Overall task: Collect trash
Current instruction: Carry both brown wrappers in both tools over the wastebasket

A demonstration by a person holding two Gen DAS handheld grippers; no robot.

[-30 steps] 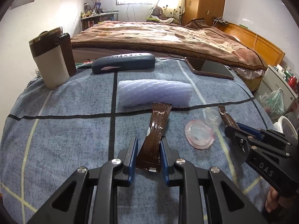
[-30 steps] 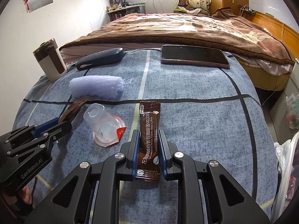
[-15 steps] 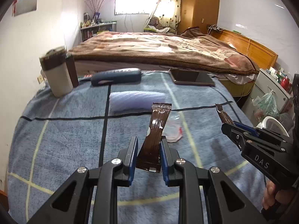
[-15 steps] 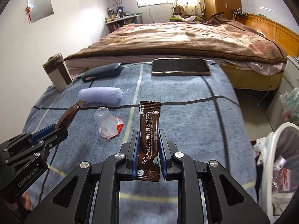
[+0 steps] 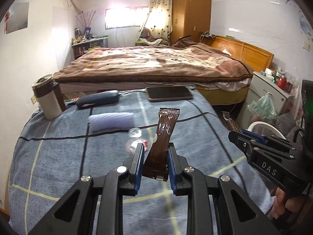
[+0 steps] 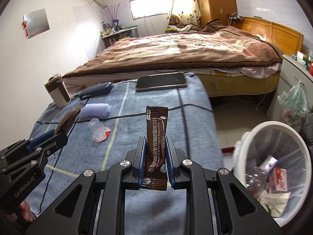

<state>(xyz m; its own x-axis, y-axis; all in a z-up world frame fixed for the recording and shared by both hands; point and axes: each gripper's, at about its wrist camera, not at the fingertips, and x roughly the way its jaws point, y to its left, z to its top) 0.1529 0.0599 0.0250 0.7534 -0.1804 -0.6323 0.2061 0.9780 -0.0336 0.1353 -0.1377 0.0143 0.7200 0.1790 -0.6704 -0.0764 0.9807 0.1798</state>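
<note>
Both grippers were loaded and up off the blue checked counter [image 6: 191,105]. The left gripper [image 5: 155,152] was clamped on a brown sachet [image 5: 163,137], its long axis running up and forward from the jaws, leaning slightly right. The right gripper [image 6: 156,146] pinched a coffee stick [image 6: 156,137] the same way, label facing the camera, long axis straight ahead and near upright between the pads.

The relation that mattered: the white bin [image 6: 254,131] sat on the floor to the right of the right gripper and below it, past the counter's right edge, mouth open and already lined with rubbish. The right hand was clearly the nearer of the 2; from the left gripper's view, only a sliver of the bin's rim [image 5: 260,124] showed, beyond the right gripper's body. So my call was that the right stick would go in first, with a swing right and down until it hung over the opening, and the left would have to cross further.

Ahead of the left gripper and just left of it, a clear plastic cup [image 6: 98,132] with a red-edged lid lay on its side on the counter, uncollected. A pale foam roll [image 5: 111,120] lay beyond it.
</note>
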